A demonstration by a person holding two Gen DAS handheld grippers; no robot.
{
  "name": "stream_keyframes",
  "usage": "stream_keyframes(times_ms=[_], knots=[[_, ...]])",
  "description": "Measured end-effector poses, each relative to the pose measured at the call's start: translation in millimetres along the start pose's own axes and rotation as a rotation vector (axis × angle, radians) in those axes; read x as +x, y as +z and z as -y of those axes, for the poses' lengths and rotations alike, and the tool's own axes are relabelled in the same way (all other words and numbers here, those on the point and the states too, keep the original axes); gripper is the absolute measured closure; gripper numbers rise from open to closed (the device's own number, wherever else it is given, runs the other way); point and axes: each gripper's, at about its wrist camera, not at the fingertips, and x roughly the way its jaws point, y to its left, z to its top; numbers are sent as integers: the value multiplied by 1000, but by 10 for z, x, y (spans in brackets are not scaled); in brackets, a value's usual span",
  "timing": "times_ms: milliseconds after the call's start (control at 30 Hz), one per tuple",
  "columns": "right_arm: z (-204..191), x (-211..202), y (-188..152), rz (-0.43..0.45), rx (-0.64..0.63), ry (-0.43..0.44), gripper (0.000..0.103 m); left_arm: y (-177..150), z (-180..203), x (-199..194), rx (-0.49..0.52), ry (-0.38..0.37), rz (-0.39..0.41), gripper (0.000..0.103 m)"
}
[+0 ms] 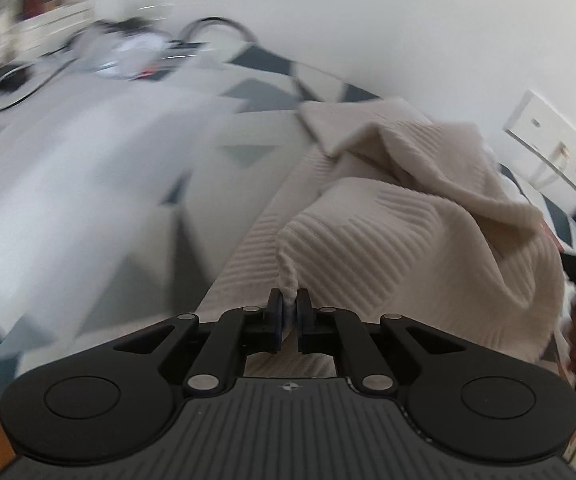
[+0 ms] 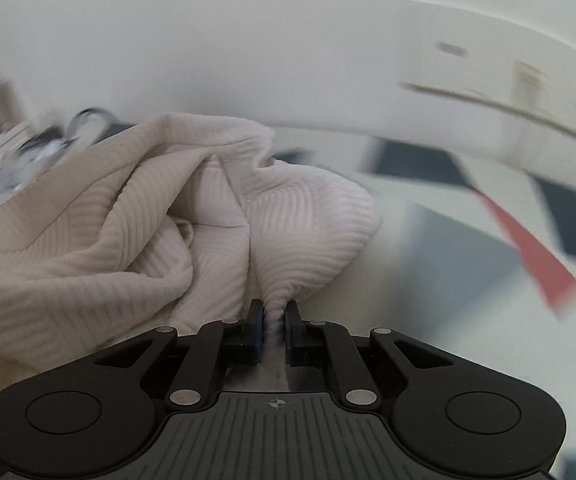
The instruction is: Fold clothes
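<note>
Pinched right at the tips of the left gripper [image 1: 289,314] is a twisted nub of the cream ribbed garment [image 1: 408,220], the jaws pressed together on it with only the cloth between them. From that pinch the knit runs forward and off to the right, bunching into loose folds over the patterned bed cover [image 1: 135,184], grey and dark triangles on white. The right gripper [image 2: 273,322] has its own gathered bit of the same garment clamped between its jaws, and from there the cloth billows forward and to the left. So the bulk of the garment lies between the two grips, slack and crumpled rather than stretched, and neither side looks nearer to it than the other. Both views are smeared with motion, so I cannot tell which edge or corner each gripper has. My guess is that the next move calls for drawing the two pinches apart to pull the span taut before laying it flat for a fold.
</note>
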Motion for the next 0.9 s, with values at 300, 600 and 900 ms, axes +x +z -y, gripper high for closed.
stream_keyframes(times_ms=[300, 600, 900], knots=[[170, -1036, -1085, 5, 261, -225, 94, 384, 409, 516, 189, -166, 4, 97], [-765, -1456, -1733, -30, 432, -295, 88, 696, 40, 353, 308, -274, 57, 65], [-765, -2104, -1636, 92, 593, -392, 69, 517, -814, -486, 305, -399, 148, 33]])
